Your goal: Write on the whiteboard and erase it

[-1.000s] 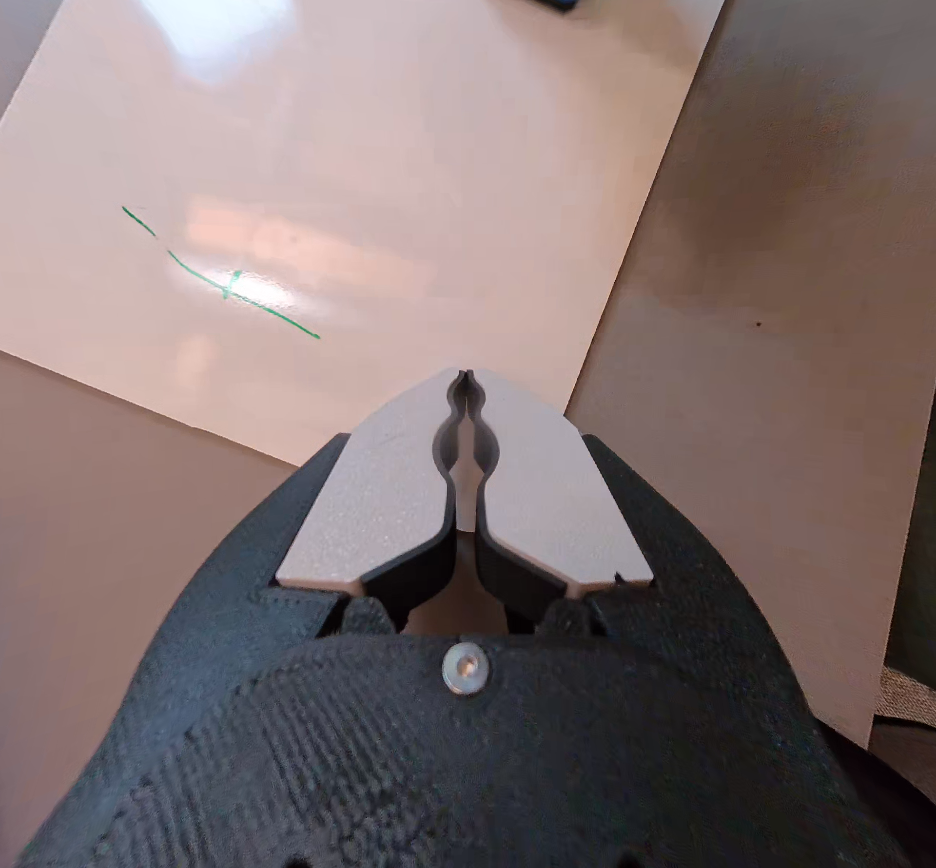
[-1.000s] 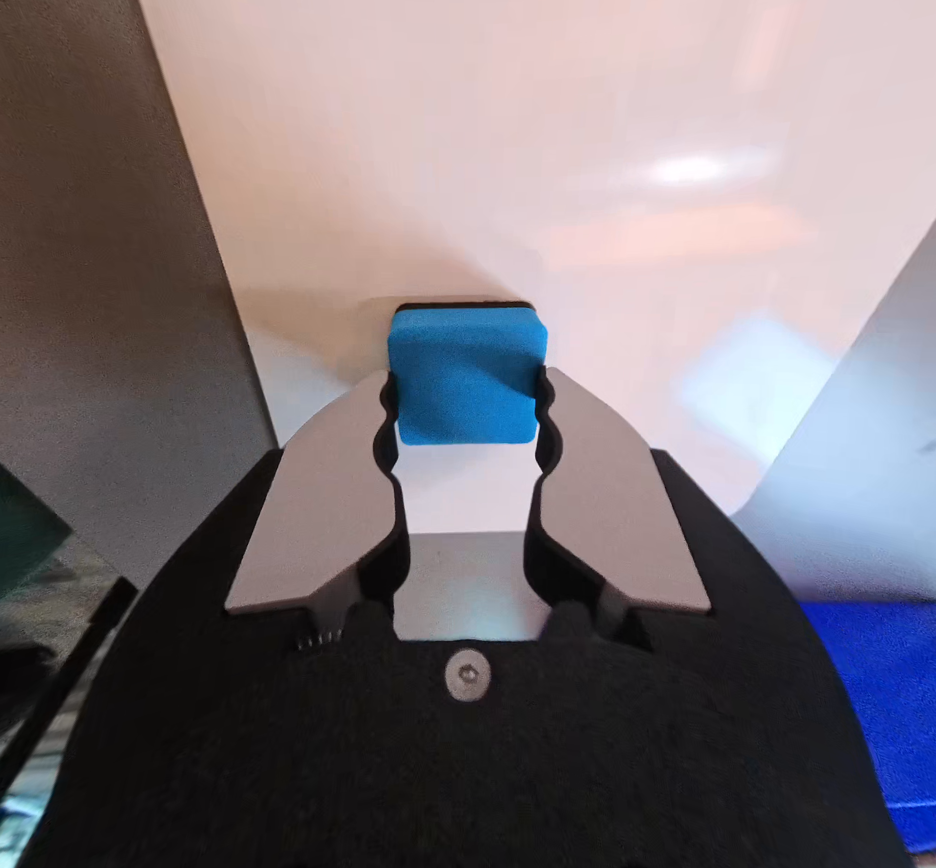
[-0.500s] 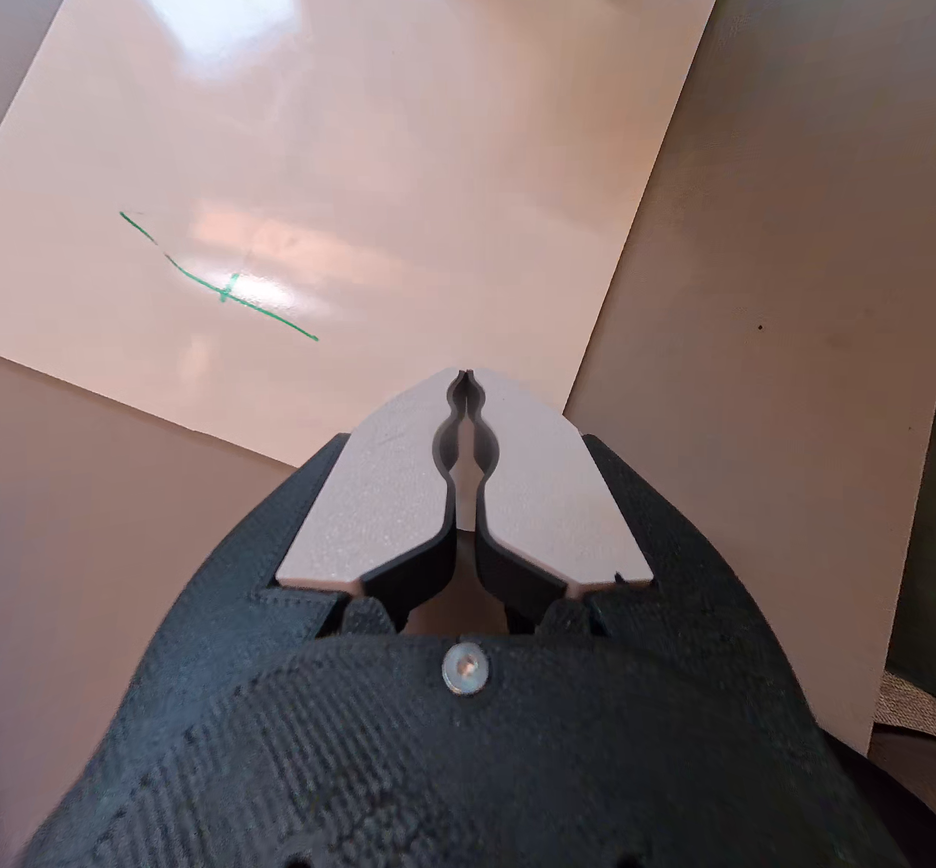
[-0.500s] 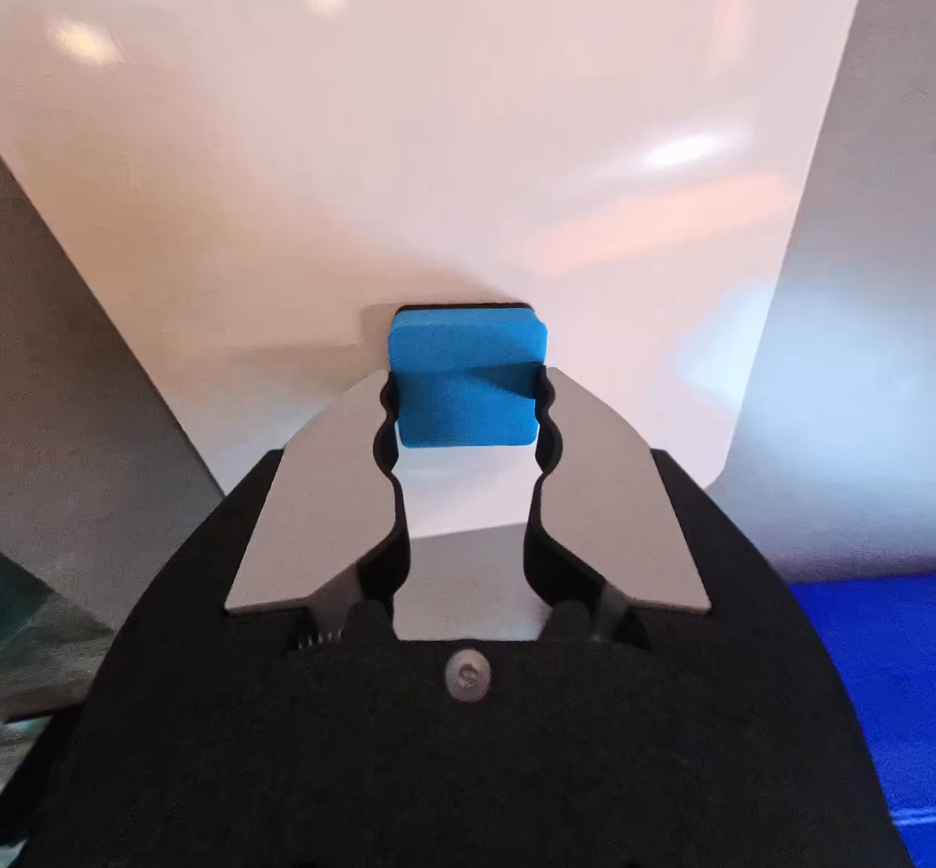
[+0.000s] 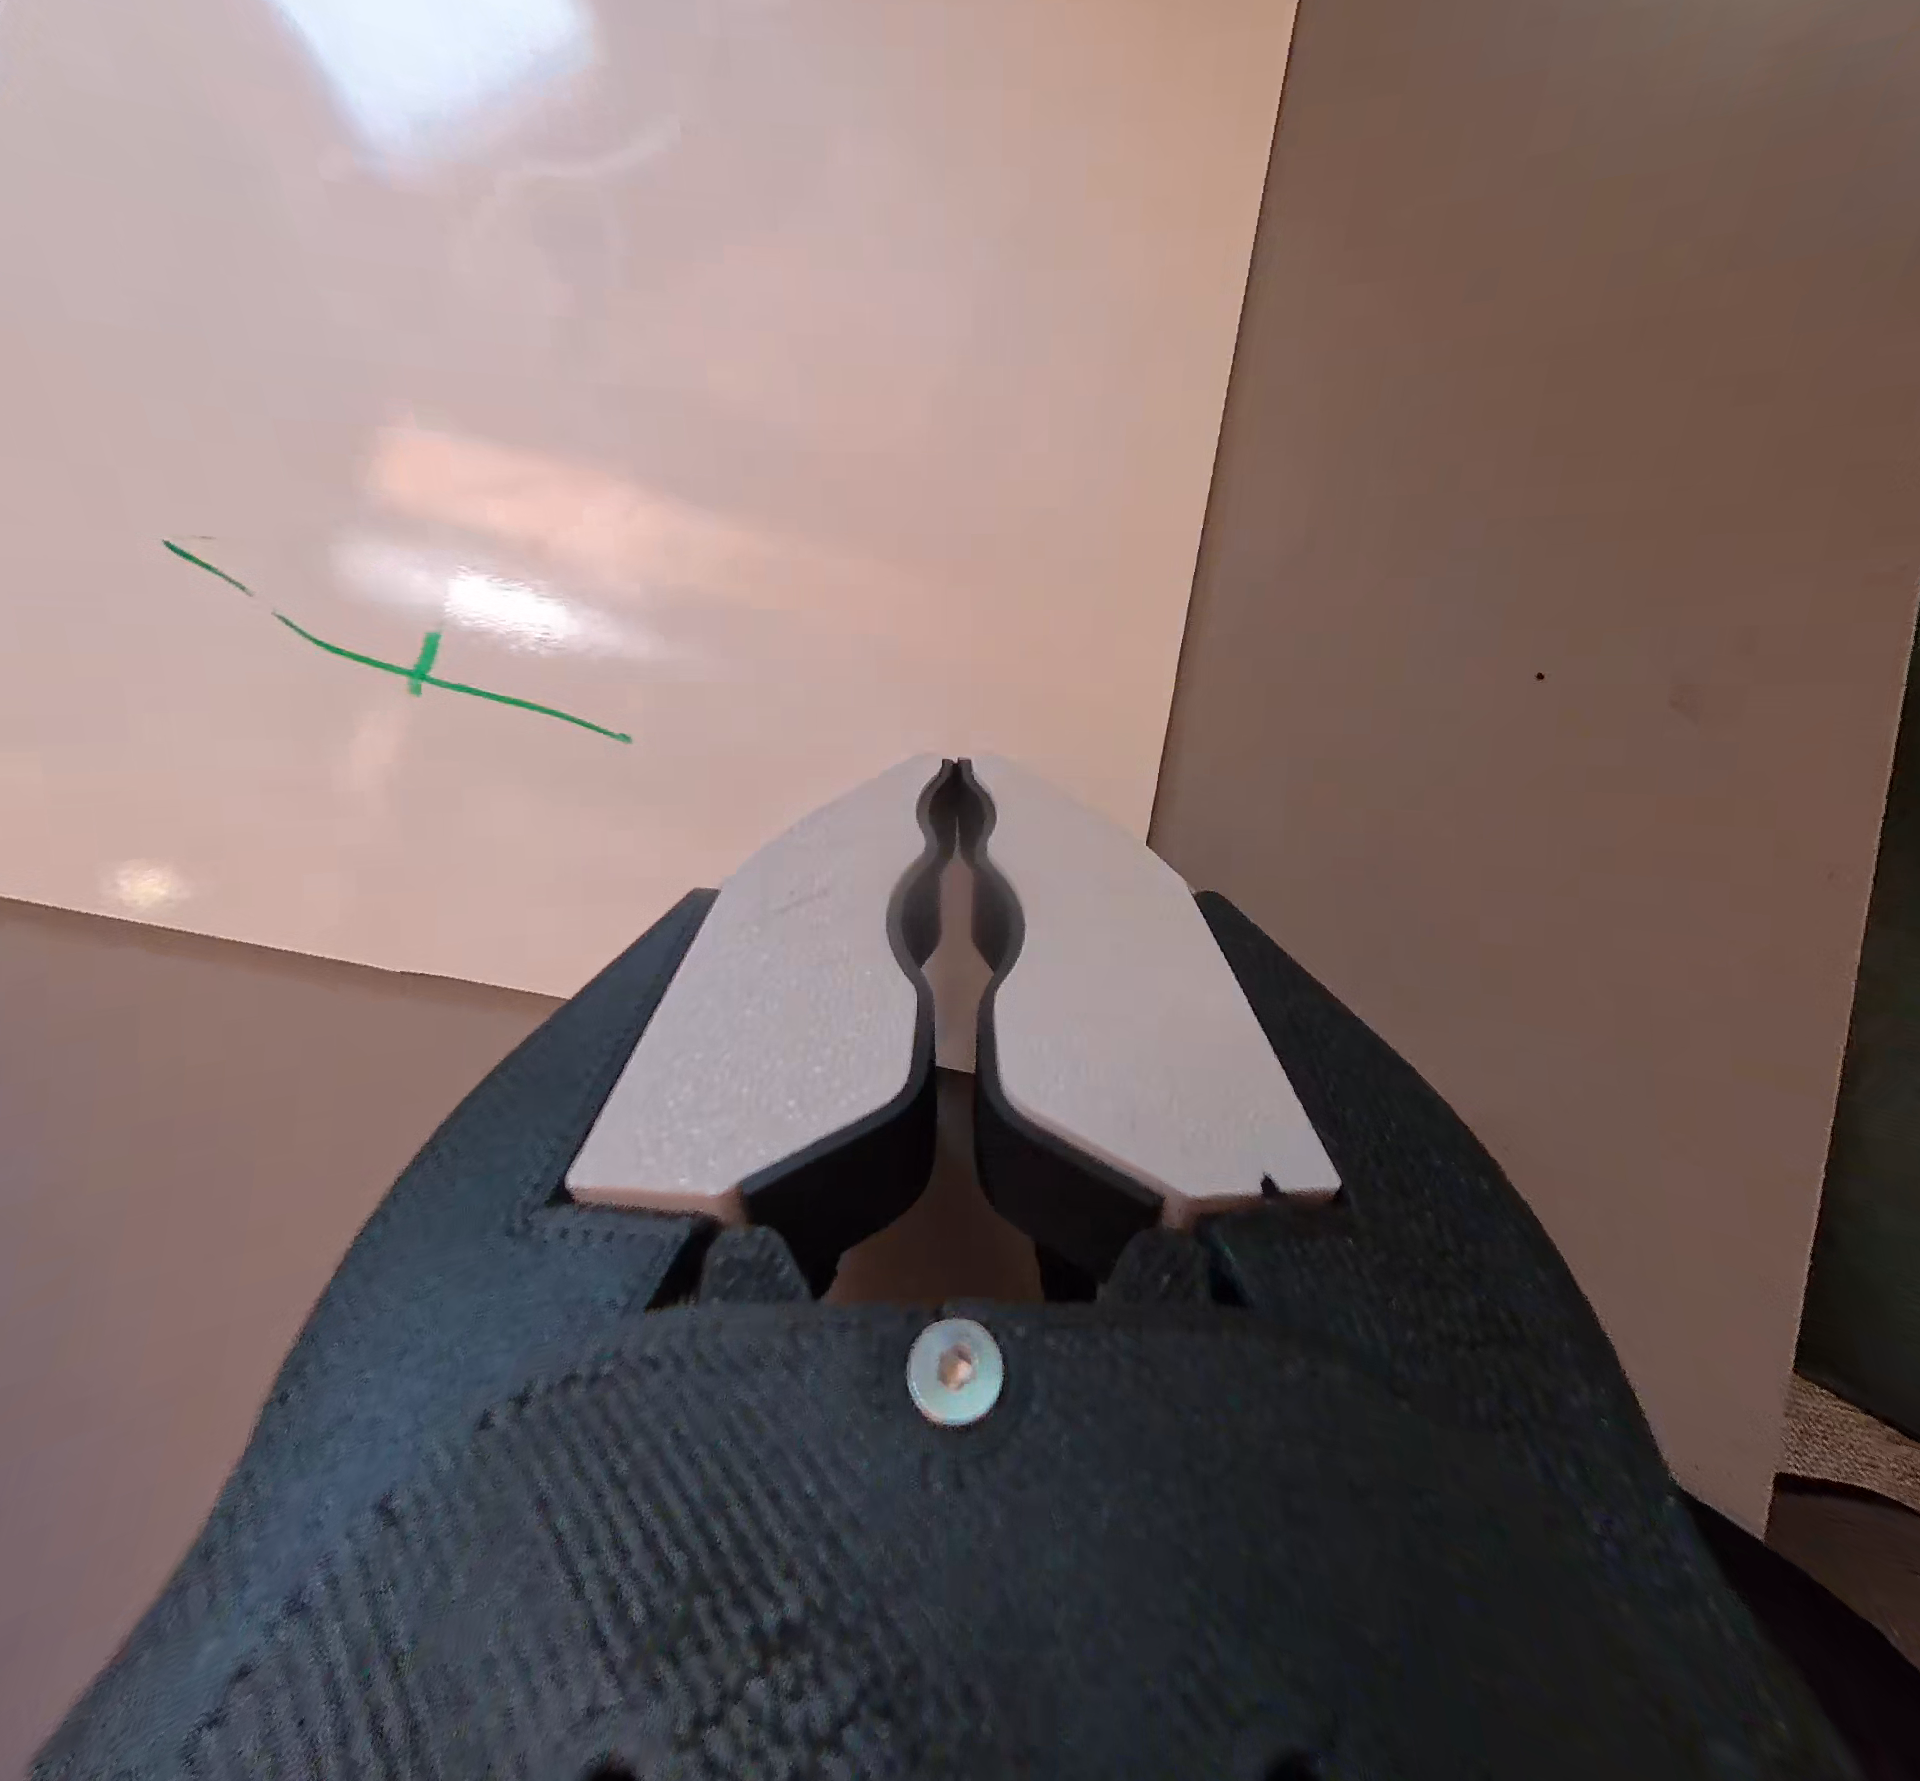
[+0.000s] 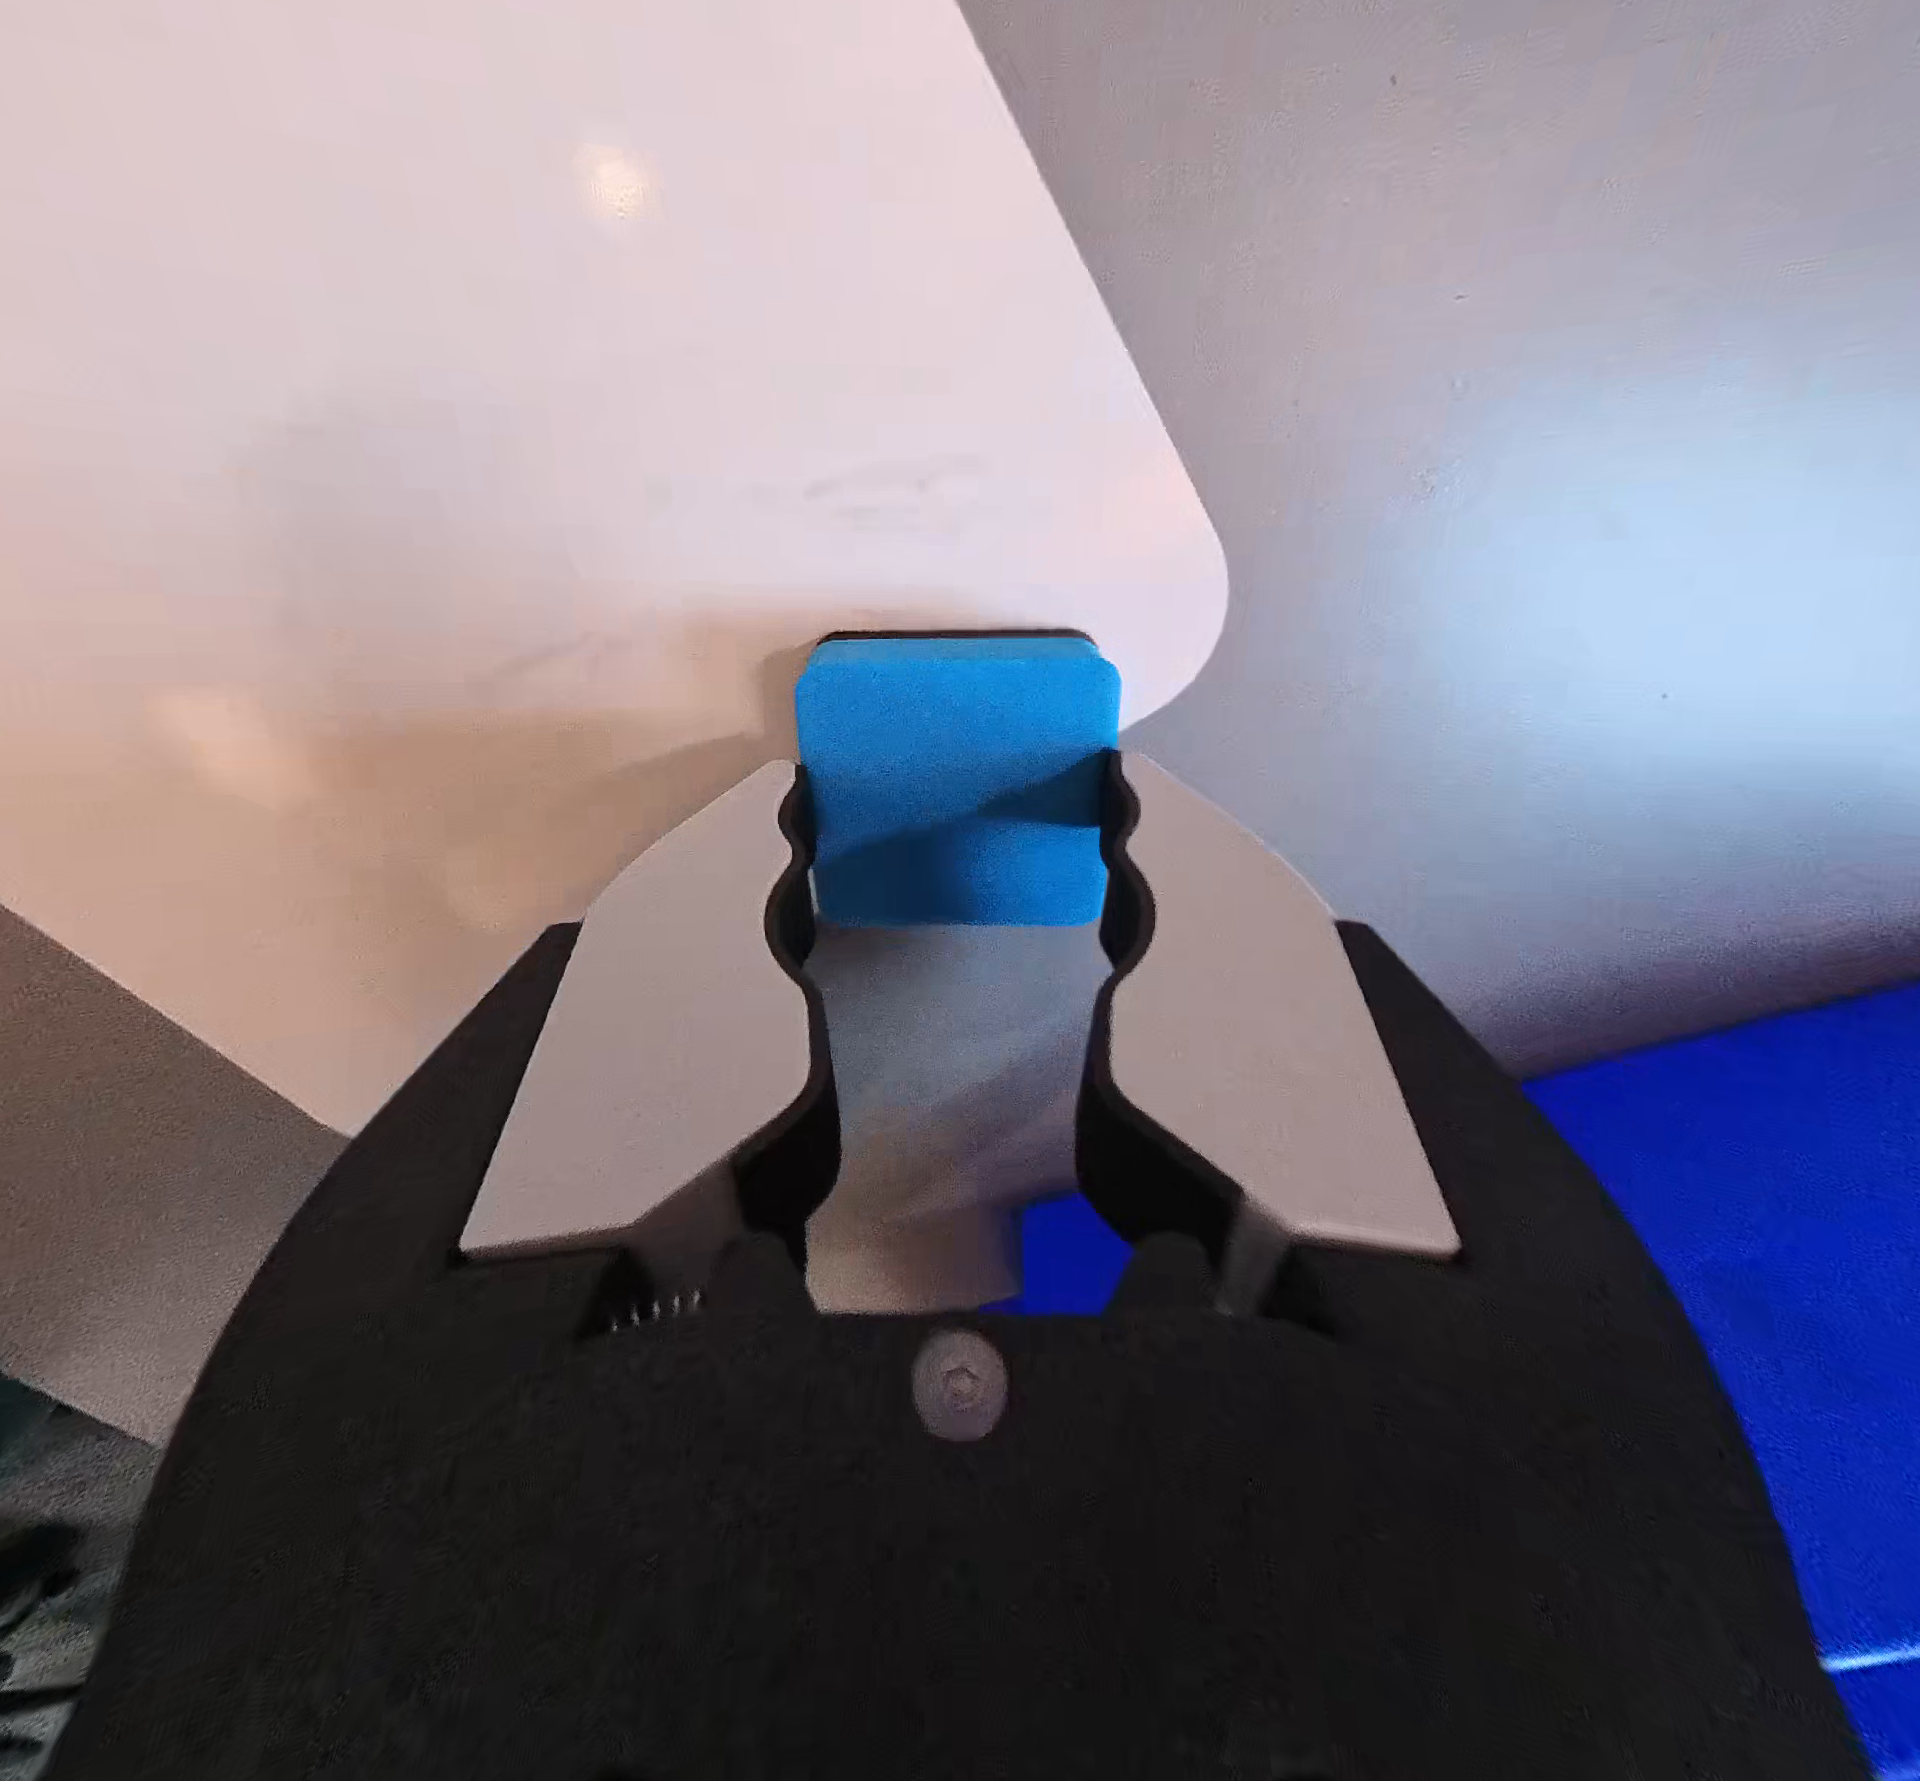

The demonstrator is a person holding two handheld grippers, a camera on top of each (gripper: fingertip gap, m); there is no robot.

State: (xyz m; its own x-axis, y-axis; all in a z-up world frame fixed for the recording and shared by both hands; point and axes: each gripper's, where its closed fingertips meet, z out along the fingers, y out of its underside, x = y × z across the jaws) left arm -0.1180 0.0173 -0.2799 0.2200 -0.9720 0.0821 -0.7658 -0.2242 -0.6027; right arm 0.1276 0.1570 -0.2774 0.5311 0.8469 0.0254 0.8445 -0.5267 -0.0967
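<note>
Right wrist view: the right claw [image 6: 954, 801] is gripping the blue eraser [image 6: 954, 786] at the whiteboard [image 6: 499, 360] corner. The green line [image 5: 416, 666] is waiting to be wiped; the left claw [image 5: 956, 770] is clenched, empty.

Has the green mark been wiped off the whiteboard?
No, the green mark is on the whiteboard, uncovered, in the left wrist view.

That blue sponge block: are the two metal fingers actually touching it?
Touching. In the right wrist view, both fingers of the right gripper press against opposite sides of the blue eraser, with no gap showing on either side.
</note>
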